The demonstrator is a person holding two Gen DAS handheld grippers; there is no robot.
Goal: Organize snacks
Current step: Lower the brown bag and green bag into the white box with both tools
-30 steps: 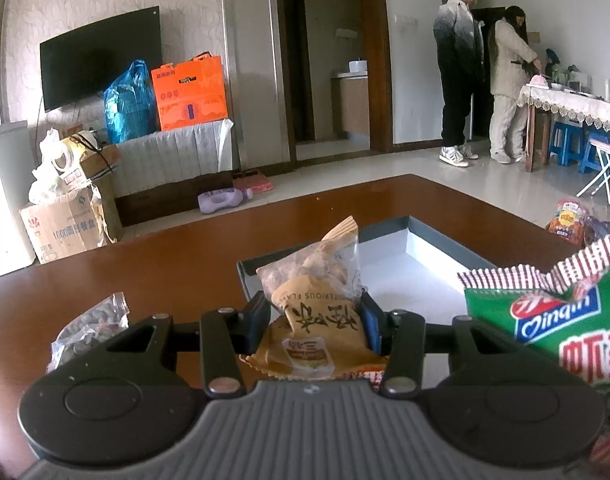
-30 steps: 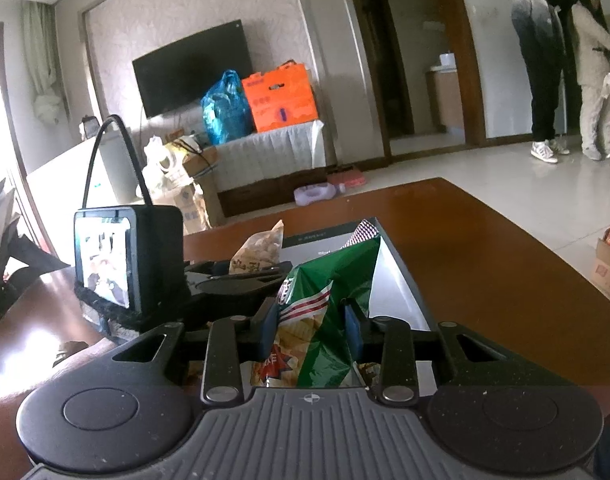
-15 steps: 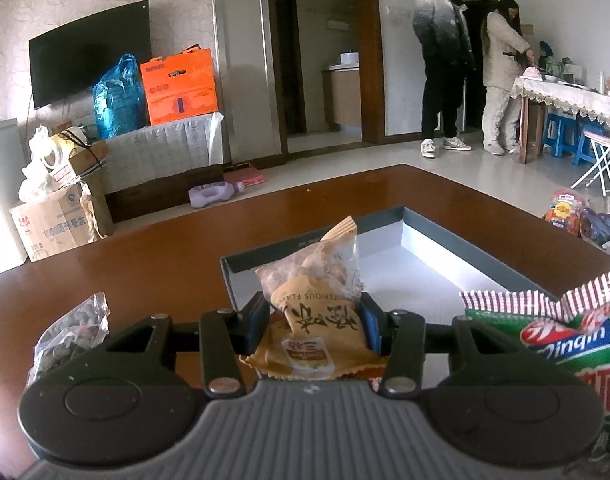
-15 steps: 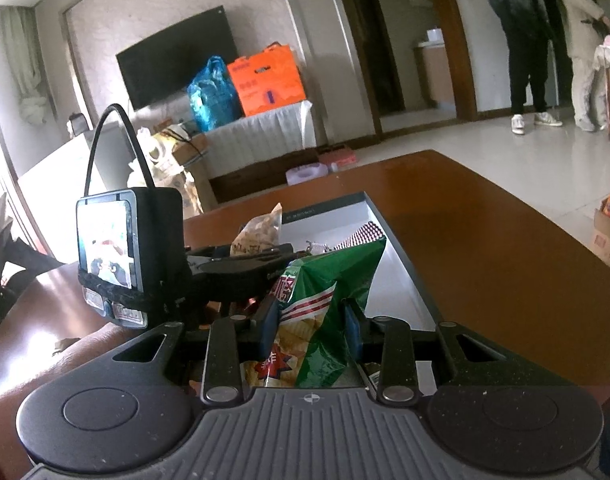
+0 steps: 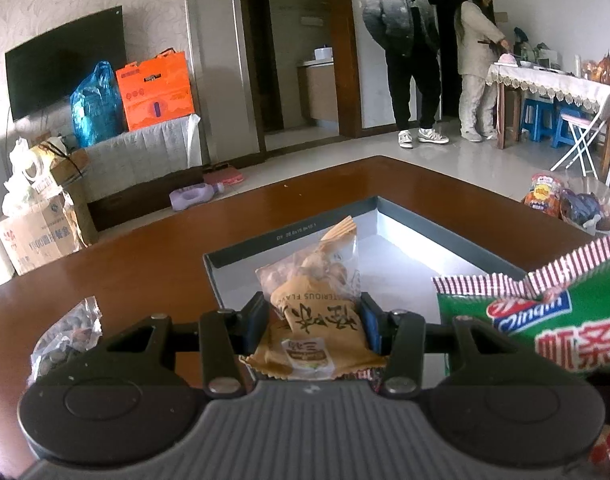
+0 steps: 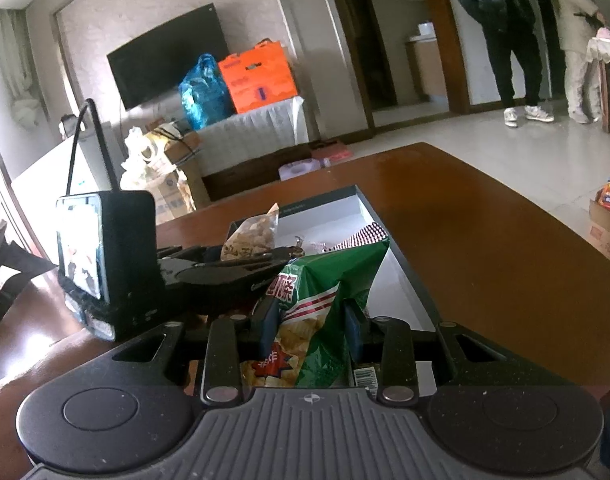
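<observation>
both grippers are pointed forward and tilted somewhat downward over a brown wooden table [image 5: 145,264], side by side, the left one visible in the right wrist view as a black body carrying a small screen.

left gripper [image 5: 311,326]: jaws clamped on a tan snack packet [image 5: 317,320]. the packet is held upright; the lower half is opaque kraft-coloured film with dark printed characters and a small label, the upper half clear plastic through which pale, lumpy pieces are seen. its crimped top edge is serrated and leans to the right. the blue pads [image 5: 370,326] are pressed against both sides of the packet.

right gripper [image 6: 310,330]: jaws closed on a green chip bag [image 6: 325,300]. the bag is of glossy, crinkled foil, green with red-and-white stripes and a picture of pale chips low down; its top seam, red-and-white checked, is bent over to the right. in the left wrist view the same bag is seen at the right edge with white lettering on a blue oval.

both packets are held above the near end of a shallow rectangular box [image 5: 405,216], dark grey outside, smooth white inside, lying open on the table. whether either packet touches the box floor cannot be told.

a small clear bag of dark round pieces [image 5: 65,340] is lying on the polished tabletop to the left of the box.
</observation>
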